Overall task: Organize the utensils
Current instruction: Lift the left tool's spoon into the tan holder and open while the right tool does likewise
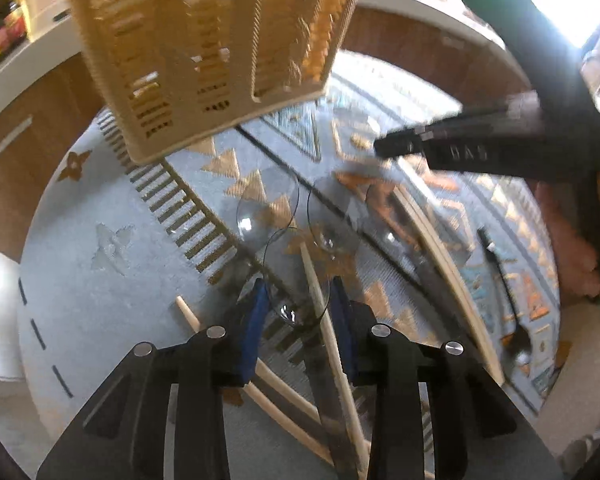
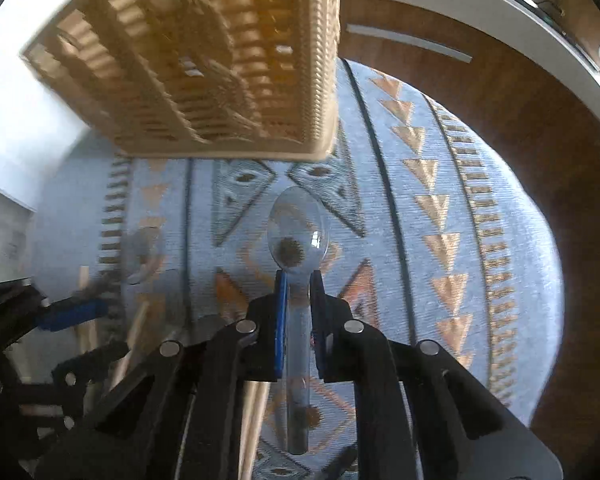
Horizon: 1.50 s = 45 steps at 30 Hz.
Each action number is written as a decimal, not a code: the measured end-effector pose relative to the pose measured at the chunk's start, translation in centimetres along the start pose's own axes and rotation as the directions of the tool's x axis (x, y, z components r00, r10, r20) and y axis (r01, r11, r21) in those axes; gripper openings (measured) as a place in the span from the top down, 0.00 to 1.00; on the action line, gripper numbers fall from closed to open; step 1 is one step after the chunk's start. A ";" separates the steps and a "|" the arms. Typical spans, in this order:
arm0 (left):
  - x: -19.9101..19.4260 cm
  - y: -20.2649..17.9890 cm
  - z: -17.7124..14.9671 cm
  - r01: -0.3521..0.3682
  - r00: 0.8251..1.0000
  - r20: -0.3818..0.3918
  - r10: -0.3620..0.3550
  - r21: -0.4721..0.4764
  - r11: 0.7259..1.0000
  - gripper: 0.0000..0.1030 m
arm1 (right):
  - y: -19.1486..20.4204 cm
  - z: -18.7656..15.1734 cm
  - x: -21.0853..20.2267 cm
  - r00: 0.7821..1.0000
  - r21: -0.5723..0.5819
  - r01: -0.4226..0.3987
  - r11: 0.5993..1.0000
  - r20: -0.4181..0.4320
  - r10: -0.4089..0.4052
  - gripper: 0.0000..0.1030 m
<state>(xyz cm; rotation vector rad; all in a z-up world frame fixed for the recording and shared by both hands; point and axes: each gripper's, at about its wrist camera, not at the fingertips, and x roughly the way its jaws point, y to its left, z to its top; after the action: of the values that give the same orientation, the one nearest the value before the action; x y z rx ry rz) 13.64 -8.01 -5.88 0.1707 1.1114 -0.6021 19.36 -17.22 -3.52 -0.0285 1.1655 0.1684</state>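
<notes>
My left gripper [image 1: 296,304] and right gripper [image 2: 299,292] look alike to me: matte black angular linkage arms pinned with round silver screws, ending in fingers faced with blue pads [image 1: 256,320], plus white lettering along the right one's side.

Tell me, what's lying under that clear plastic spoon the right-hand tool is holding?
Under the clear plastic spoon, pinched in the right gripper, is the grey woven rug with orange triangles; its pattern shows through the bowl. The black jaws hide part of the handle.
</notes>
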 end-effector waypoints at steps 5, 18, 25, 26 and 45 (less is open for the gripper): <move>-3.7 0.6 -0.4 0.034 0.986 0.165 -0.029 -0.028 0.999 0.71 | 0.7 -3.2 -2.4 0.983 -0.014 -0.086 0.996 0.162 0.087 0.91; -17.3 0.7 4.1 -0.082 0.753 0.648 0.113 -0.079 0.994 0.71 | 4.4 -4.8 -14.5 0.698 -0.116 -0.123 0.986 0.696 0.169 0.91; -19.2 2.0 9.2 -0.193 0.523 0.810 0.264 -0.189 0.963 0.71 | 5.1 -0.6 -16.7 0.513 -0.069 -0.041 0.997 0.855 0.080 0.91; -18.7 2.5 9.8 -0.182 0.514 0.815 0.268 -0.202 0.962 0.71 | 5.2 -0.1 -16.7 0.497 -0.056 -0.033 0.998 0.865 0.065 0.91; -9.8 7.2 11.0 -0.227 0.510 0.781 0.361 -0.283 0.932 0.70 | 3.7 2.2 -7.0 0.492 0.038 -0.014 0.999 0.870 -0.026 0.90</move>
<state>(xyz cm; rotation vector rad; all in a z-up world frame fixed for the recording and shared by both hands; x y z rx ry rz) 23.18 -3.05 6.52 -0.0632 0.1656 -0.2140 18.12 -14.14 4.02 0.0859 0.1142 0.1231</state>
